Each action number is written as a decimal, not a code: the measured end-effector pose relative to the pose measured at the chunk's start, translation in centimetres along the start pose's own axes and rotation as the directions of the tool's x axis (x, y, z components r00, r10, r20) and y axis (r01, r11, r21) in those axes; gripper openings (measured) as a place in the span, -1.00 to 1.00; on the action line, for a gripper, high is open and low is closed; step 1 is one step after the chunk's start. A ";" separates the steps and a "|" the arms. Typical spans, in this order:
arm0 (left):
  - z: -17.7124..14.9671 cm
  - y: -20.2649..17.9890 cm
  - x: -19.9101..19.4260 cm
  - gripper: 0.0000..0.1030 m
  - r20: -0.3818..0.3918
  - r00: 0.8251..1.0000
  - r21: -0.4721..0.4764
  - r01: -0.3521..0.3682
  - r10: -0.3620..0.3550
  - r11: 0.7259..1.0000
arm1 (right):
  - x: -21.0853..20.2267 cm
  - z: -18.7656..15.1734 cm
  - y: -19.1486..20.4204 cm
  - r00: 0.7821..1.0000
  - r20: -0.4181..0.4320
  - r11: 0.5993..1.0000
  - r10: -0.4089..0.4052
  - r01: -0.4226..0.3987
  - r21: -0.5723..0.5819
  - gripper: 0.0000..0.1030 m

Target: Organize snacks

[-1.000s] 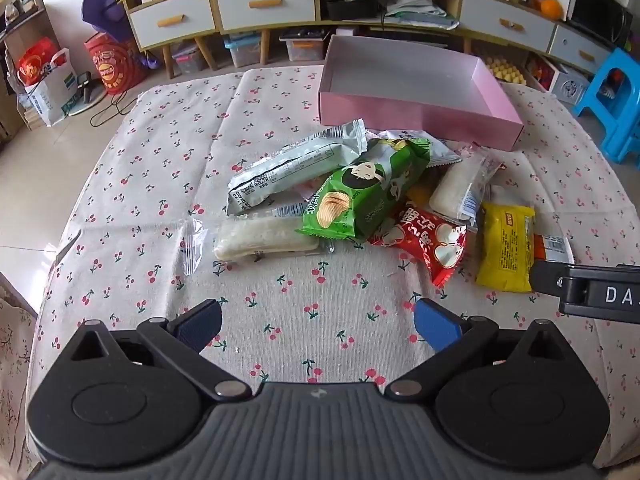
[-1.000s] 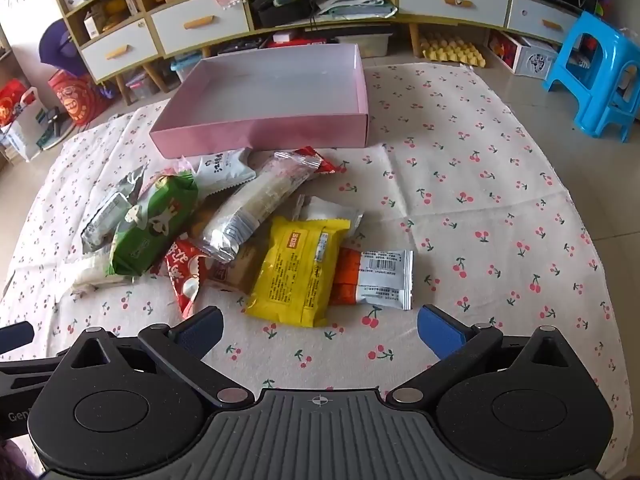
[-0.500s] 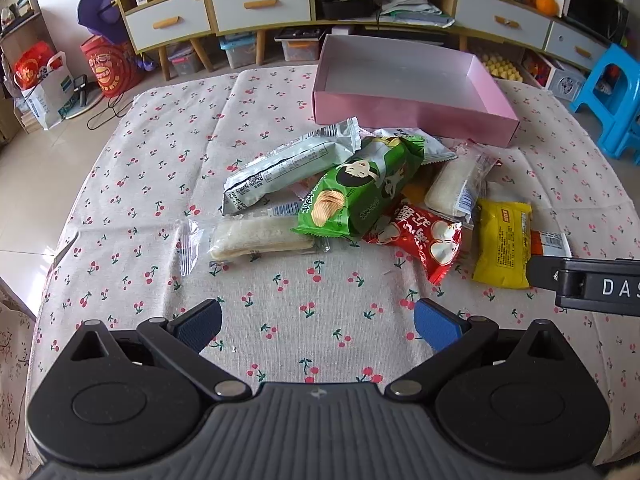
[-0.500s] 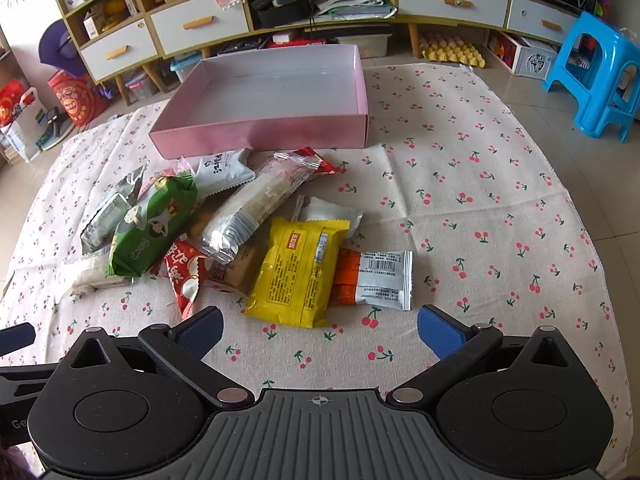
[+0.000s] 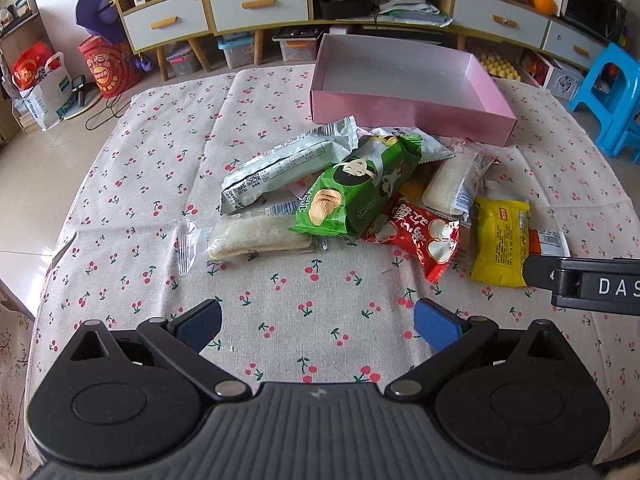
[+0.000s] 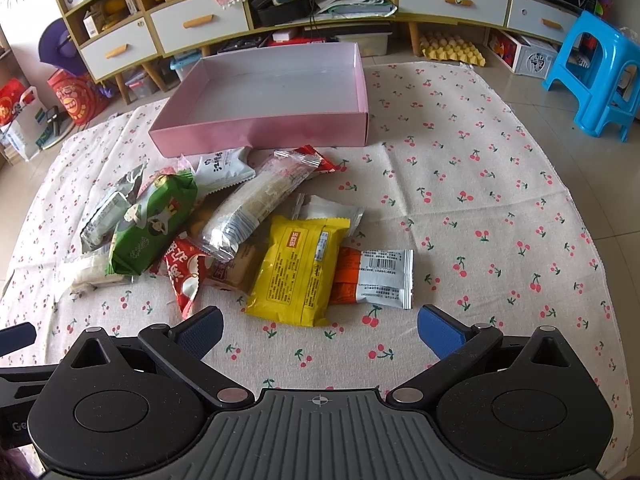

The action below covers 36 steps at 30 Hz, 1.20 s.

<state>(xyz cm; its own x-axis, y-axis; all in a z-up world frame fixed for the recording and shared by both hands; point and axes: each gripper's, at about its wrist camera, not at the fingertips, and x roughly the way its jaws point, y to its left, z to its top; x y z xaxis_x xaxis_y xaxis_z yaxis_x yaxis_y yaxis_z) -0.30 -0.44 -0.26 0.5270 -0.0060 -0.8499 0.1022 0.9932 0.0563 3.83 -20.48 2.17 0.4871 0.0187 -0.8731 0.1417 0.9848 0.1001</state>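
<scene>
Left wrist view: my left tool [image 5: 316, 322] hangs spread wide and empty over the desk [image 5: 132, 184], snacks heaped near the pink box [image 5: 408, 114]. Right wrist view: right tool [image 6: 320, 326] gapes too; I'd straddle the yellow packet [image 6: 298, 270] across its short width.

Glossy plastic snack wrappers [image 5: 356, 196] lie on matt woven cloth [image 5: 160, 168] beside a smooth pink cardboard box [image 6: 260, 132].
</scene>
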 end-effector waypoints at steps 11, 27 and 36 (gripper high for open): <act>-0.1 -0.1 0.0 0.99 0.000 1.000 0.000 0.002 -0.002 1.000 | 0.1 -0.1 0.0 1.000 -0.006 1.000 0.002 -0.002 0.003 1.00; -0.1 -0.3 0.0 0.99 -0.001 1.000 0.001 0.001 -0.001 1.000 | 0.1 0.0 0.0 1.000 -0.005 1.000 0.002 -0.002 0.004 1.00; -0.2 -0.3 0.0 0.99 -0.001 1.000 0.004 0.003 -0.003 1.000 | 0.1 0.0 -0.1 1.000 -0.007 1.000 0.003 -0.003 0.005 1.00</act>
<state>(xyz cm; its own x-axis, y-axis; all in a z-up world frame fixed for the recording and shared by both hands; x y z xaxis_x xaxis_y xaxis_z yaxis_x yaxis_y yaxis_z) -0.45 -0.72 -0.39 0.5258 -0.0091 -0.8506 0.1074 0.9926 0.0558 3.85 -20.52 2.09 0.4811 0.0226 -0.8764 0.1448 0.9839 0.1048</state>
